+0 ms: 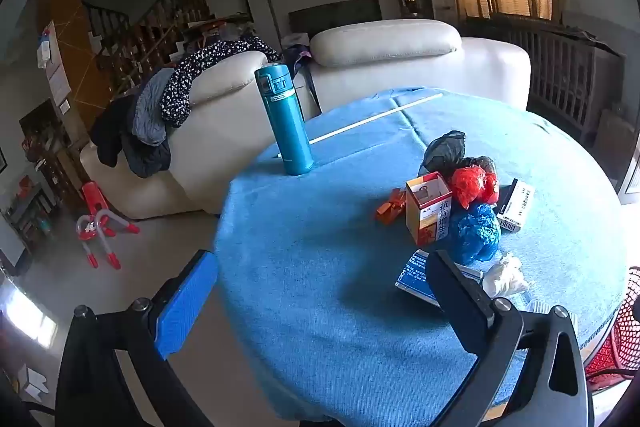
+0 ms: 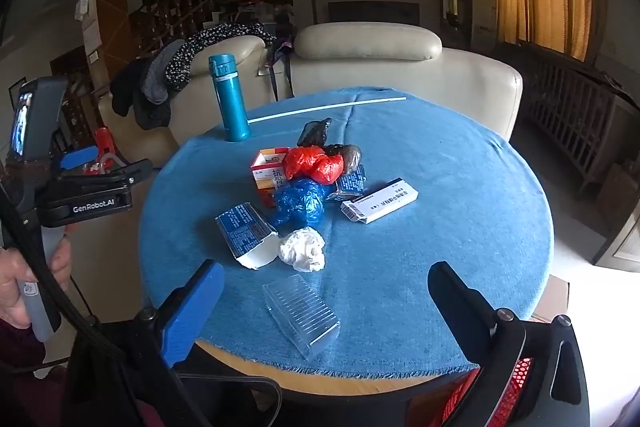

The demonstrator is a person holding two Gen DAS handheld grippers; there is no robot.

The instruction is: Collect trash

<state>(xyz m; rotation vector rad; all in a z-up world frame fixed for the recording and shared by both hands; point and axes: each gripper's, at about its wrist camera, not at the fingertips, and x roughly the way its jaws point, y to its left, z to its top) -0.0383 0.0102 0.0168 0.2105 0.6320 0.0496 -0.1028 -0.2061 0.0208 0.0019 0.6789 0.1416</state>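
Both spread wide, gripping nothing: left gripper [image 1: 320, 301] beside the round blue-clothed table [image 2: 460, 187], right gripper [image 2: 326, 301] just short of a clear ribbed plastic tray [image 2: 302, 311], crumpled white tissue [image 2: 302, 250] beyond.

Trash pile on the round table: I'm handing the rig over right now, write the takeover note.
Left hand-held gripper: open, empty, over the table's left edge.
Right hand-held gripper: open, empty, at the near edge above the clear plastic tray.
Trash on the blue cloth: crumpled tissue, blue carton, blue bag, red bag, black bag, orange box, white box.
Teal flask stands at the far left.
Red mesh basket sits off the near right edge.
Done: nothing collected, judging by the table. Left: everything.
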